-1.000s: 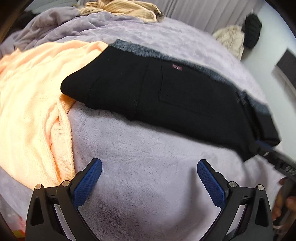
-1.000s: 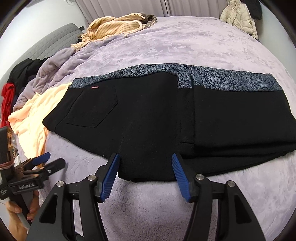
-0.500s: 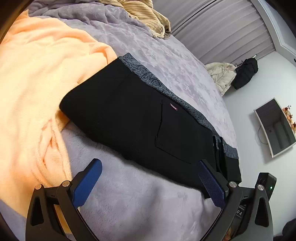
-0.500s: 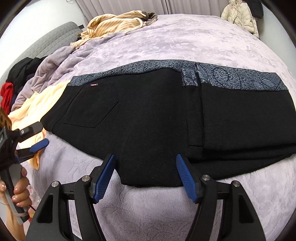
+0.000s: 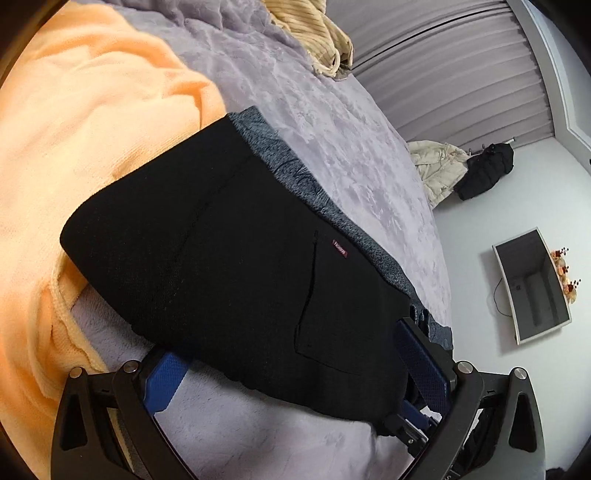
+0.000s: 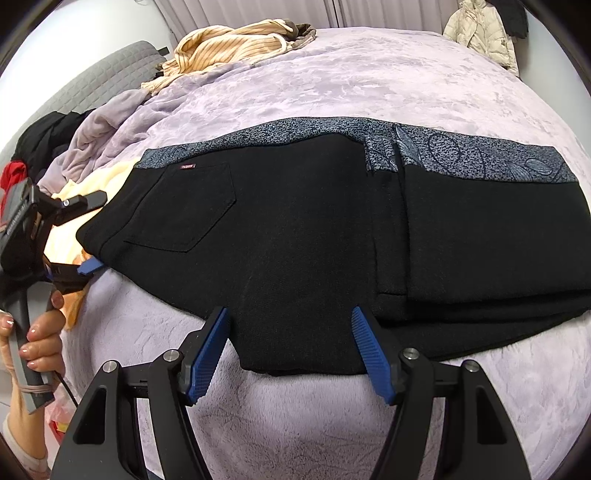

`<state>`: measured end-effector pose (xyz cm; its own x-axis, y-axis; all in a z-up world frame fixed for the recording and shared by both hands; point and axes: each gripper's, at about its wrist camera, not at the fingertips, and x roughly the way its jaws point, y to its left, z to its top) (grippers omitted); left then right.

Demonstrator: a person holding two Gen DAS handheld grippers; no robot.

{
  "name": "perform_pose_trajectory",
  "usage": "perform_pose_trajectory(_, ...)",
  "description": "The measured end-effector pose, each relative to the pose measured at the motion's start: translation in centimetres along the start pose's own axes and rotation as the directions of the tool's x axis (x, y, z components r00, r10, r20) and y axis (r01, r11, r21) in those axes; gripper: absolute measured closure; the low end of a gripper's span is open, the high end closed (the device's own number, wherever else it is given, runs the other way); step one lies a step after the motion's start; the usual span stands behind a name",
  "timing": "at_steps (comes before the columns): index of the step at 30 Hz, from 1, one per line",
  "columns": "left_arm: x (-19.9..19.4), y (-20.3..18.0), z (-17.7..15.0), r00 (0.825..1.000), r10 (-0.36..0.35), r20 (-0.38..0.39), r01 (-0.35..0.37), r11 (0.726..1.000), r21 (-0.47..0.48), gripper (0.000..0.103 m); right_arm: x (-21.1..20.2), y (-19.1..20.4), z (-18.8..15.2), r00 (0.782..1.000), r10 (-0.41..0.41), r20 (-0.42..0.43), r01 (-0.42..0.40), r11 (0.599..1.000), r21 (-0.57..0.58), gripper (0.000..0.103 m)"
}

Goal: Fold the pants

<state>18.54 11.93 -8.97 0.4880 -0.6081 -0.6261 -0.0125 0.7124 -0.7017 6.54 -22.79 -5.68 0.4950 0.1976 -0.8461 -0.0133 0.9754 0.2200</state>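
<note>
Black pants (image 6: 314, 229) with a grey patterned waistband lie folded flat on the lilac bedspread (image 6: 369, 85). A back pocket with a small red label faces up. My right gripper (image 6: 291, 347) is open, its blue pads on either side of the near edge of the pants. My left gripper (image 5: 291, 362) is open at the left end of the pants (image 5: 229, 266), jaws straddling that end. It also shows in the right wrist view (image 6: 88, 236), held by a hand at the pants' left edge.
A peach towel (image 5: 85, 147) lies under and beside the pants' left end. A striped yellow garment (image 6: 229, 48) and a grey blanket (image 6: 107, 136) lie at the far side. A cream jacket (image 6: 480, 29) sits at the bed's far right corner.
My left gripper has moved in toward the left end of the pants, which now lies between its jaws. My right gripper has crept slightly closer to the near edge.
</note>
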Motion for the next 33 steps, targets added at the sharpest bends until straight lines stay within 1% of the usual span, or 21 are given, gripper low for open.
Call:
perform_pose_trajectory(2,-0.5,-1.6,-0.3,0.999,0.025,0.040,-0.028,0.997,0.074,0.000,0.0,-0.1,0.1,1.000,0.002,0.000,-0.002,1.000,-0.003,0.031)
perform_pose_trajectory(4,-0.5,-2.9,-0.6,0.995,0.069,0.073,-0.079,0.987,0.142,0.000,0.1,0.2,0.2,1.000,0.003,0.001,-0.003,1.000,-0.001,0.031)
perform_pose_trajectory(5,-0.2,-3.3,-0.7,0.992,0.100,0.081,-0.112,0.980,0.163,0.000,0.1,0.2,0.2,1.000,0.005,0.001,-0.005,1.000,0.000,0.031)
perform_pose_trajectory(7,0.7,-3.2,-0.6,0.984,0.165,0.072,-0.174,0.971,0.161,0.001,-0.3,0.3,0.4,1.000,0.010,0.002,-0.011,1.000,0.009,0.031)
perform_pose_trajectory(8,1.2,-2.8,-0.5,0.979,0.196,0.063,-0.203,0.968,0.146,0.007,-0.6,0.3,0.6,1.000,0.016,0.003,-0.016,1.000,0.013,0.031)
perform_pose_trajectory(9,1.6,-2.3,-0.5,0.971,0.232,0.059,-0.238,0.962,0.136,0.022,-1.1,0.3,1.0,1.000,0.026,0.005,-0.027,1.000,0.015,0.031)
perform_pose_trajectory(11,2.4,-1.7,-0.4,0.950,0.309,0.045,-0.313,0.939,0.144,0.039,-2.1,0.6,1.9,0.999,0.032,0.021,-0.032,0.999,0.002,0.031)
perform_pose_trajectory(13,2.5,-1.5,-0.6,0.948,0.313,0.062,-0.319,0.935,0.158,0.041,-3.5,1.3,3.3,0.999,0.033,0.041,-0.032,0.999,-0.037,0.031)
perform_pose_trajectory(14,2.3,-1.7,-0.8,0.942,0.325,0.088,-0.336,0.925,0.177,0.044,-4.0,1.8,4.2,0.998,0.045,0.044,-0.043,0.998,-0.056,0.031)
perform_pose_trajectory(15,2.4,-2.0,-1.1,0.933,0.342,0.112,-0.358,0.910,0.209,0.045,-4.4,2.4,5.2,0.997,0.071,0.040,-0.068,0.995,-0.073,0.031)
perform_pose_trajectory(16,2.6,-2.4,-1.4,0.920,0.366,0.139,-0.390,0.887,0.247,0.045,-4.7,3.0,6.0,0.995,0.098,0.034,-0.095,0.992,-0.086,0.031)
perform_pose_trajectory(17,2.9,-3.1,-2.0,0.899,0.400,0.179,-0.437,0.848,0.298,0.045,-4.8,3.6,7.0,0.991,0.129,0.023,-0.126,0.987,-0.100,0.031)
perform_pose_trajectory(19,3.4,-4.7,-3.4,0.848,0.456,0.271,-0.530,0.753,0.389,0.044,-4.3,5.7,9.1,0.984,0.177,-0.027,-0.179,0.974,-0.140,0.031)
perform_pose_trajectory(21,4.1,-5.8,-4.6,0.793,0.497,0.352,-0.609,0.655,0.448,0.045,-3.4,8.0,10.9,0.977,0.194,-0.085,-0.207,0.960,-0.187,0.031)
perform_pose_trajectory(22,4.3,-6.2,-5.0,0.774,0.508,0.378,-0.633,0.619,0.464,0.045,-3.0,9.1,11.7,0.975,0.197,-0.103,-0.215,0.954,-0.208,0.031)
perform_pose_trajectory(23,4.5,-6.4,-5.3,0.760,0.514,0.397,-0.650,0.594,0.474,0.045,-2.6,10.6,12.5,0.972,0.200,-0.121,-0.224,0.946,-0.234,0.031)
perform_pose_trajectory(24,4.7,-6.4,-5.4,0.752,0.517,0.409,-0.659,0.581,0.477,0.045,-2.0,12.4,13.6,0.969,0.200,-0.142,-0.232,0.935,-0.268,0.031)
perform_pose_trajectory(26,4.8,-6.3,-5.5,0.748,0.512,0.423,-0.664,0.576,0.476,0.045,-1.2,15.2,14.7,0.963,0.202,-0.176,-0.249,0.916,-0.314,0.031)
perform_pose_trajectory(28,4.6,-6.2,-5.6,0.748,0.506,0.429,-0.663,0.579,0.475,0.045,-0.1,18.4,15.7,0.950,0.208,-0.233,-0.283,0.888,-0.361,0.031)
perform_pose_trajectory(31,4.7,-6.2,-5.7,0.748,0.499,0.437,-0.663,0.580,0.474,0.044,2.4,23.2,16.1,0.921,0.178,-0.347,-0.325,0.841,-0.431,0.031)
perform_pose_trajectory(33,4.8,-6.4,-6.0,0.743,0.499,0.447,-0.669,0.572,0.474,0.044,4.4,26.0,15.8,0.899,0.132,-0.417,-0.339,0.812,-0.475,0.031)
